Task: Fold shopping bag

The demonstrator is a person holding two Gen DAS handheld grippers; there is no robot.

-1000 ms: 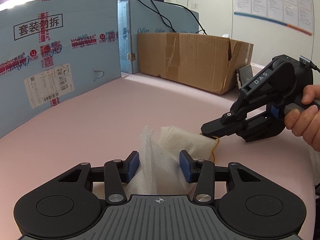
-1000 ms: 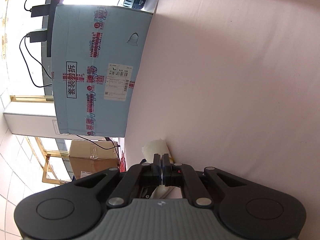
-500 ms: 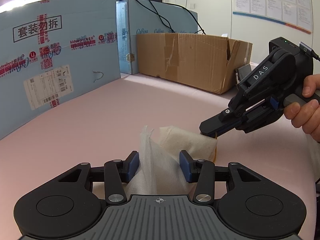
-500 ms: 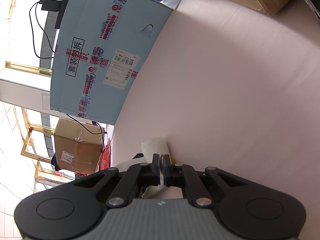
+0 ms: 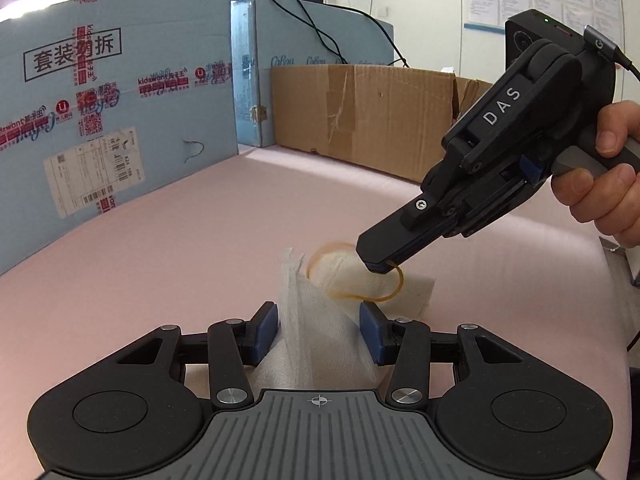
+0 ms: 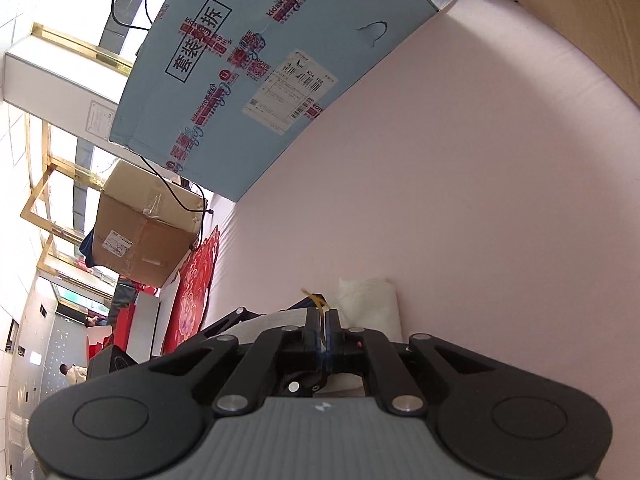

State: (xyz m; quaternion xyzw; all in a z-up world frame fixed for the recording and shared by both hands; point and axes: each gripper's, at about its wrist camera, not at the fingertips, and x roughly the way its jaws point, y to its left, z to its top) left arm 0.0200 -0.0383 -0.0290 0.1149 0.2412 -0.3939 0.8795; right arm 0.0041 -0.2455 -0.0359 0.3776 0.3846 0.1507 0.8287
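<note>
The folded shopping bag [image 5: 320, 332], a white gauzy bundle, sits on the pink bench [image 5: 200, 248] at the near middle, rolled into a compact wad with a loose frilly edge poking up on its left. The left tool [image 5: 319, 332] has it: the two blue pads stand partway apart with the bundle filling the gap between them, fabric pressed against each pad, so it is clamped on the bag. Just beyond, a thin amber rubber band [image 5: 360, 276] loops over the far end of the bundle, one side blurred up over the top, the other side curving down toward the near right. The right tool [image 5: 378, 262] comes in from the right, tilted down, its fingers squeezed together on that band at its upper right; the right wrist view shows the same pads [image 6: 323, 322] pressed tight with a strand of the band [image 6: 316, 300] sticking out beyond them and the bag's pale end [image 6: 368, 304] just past the tips. A person's hand [image 5: 600, 184] grips the right tool's handle at the right edge. Further out, a big light-blue box [image 5: 112, 128] with red tape and a shipping label stands along the far left, and a brown cardboard box [image 5: 360, 112] stands at the far side of the bench.
</note>
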